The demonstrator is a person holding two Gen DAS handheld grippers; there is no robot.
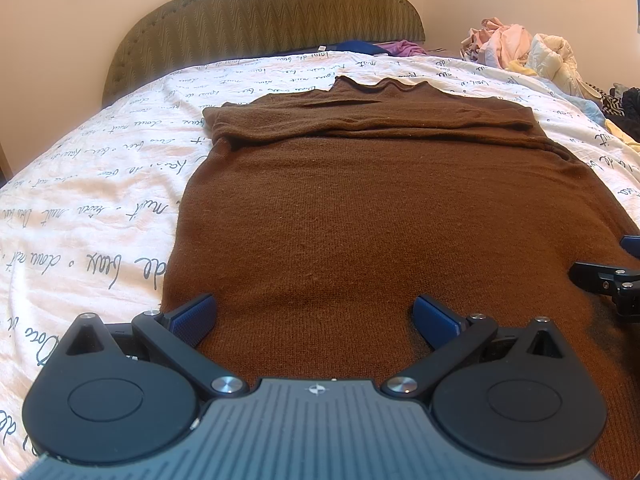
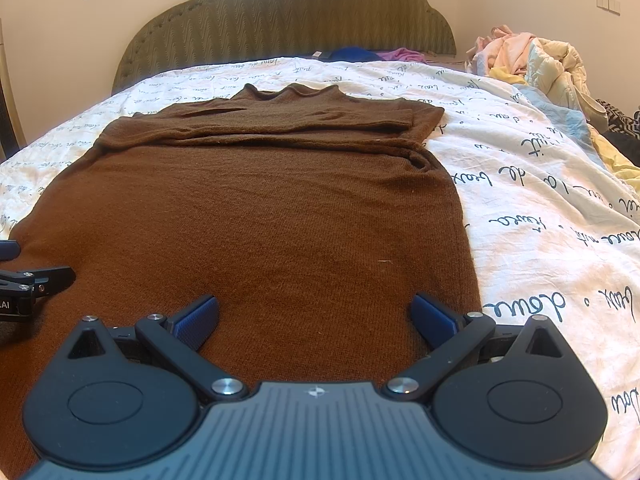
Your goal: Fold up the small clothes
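Observation:
A brown knit sweater (image 1: 360, 208) lies flat on the bed, collar toward the headboard, both sleeves folded across the chest. It also shows in the right wrist view (image 2: 260, 208). My left gripper (image 1: 316, 316) is open and empty, low over the sweater's hem near its left edge. My right gripper (image 2: 314, 316) is open and empty, low over the hem near its right edge. Each gripper shows at the edge of the other's view, the right gripper (image 1: 608, 276) and the left gripper (image 2: 28, 284).
The bed has a white sheet with black script (image 1: 100, 200) and an olive padded headboard (image 1: 264, 12). A heap of light clothes (image 1: 528, 52) lies at the far right. Blue and purple garments (image 2: 368, 55) lie by the headboard.

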